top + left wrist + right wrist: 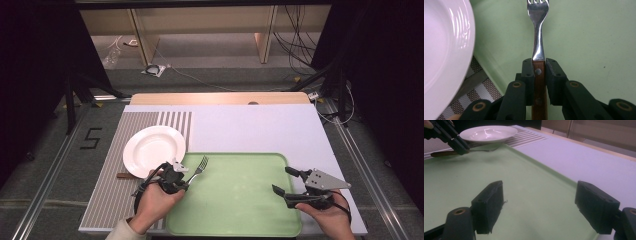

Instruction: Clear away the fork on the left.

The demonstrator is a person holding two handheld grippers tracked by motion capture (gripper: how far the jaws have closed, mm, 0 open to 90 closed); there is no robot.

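At the near left of the worktop (260,125), over the left edge of the green tray (240,200), the left tongs (539,65) are clamped on the wooden handle of a fork (538,37), its tines pointing far and right, just beside the white plate (152,147). The fork looks light and rigid; its polished steel neck would likely slip, so the riveted wooden handle seems the better place to hold. The right tongs (540,202) hover wide open and empty over the tray's near right corner.
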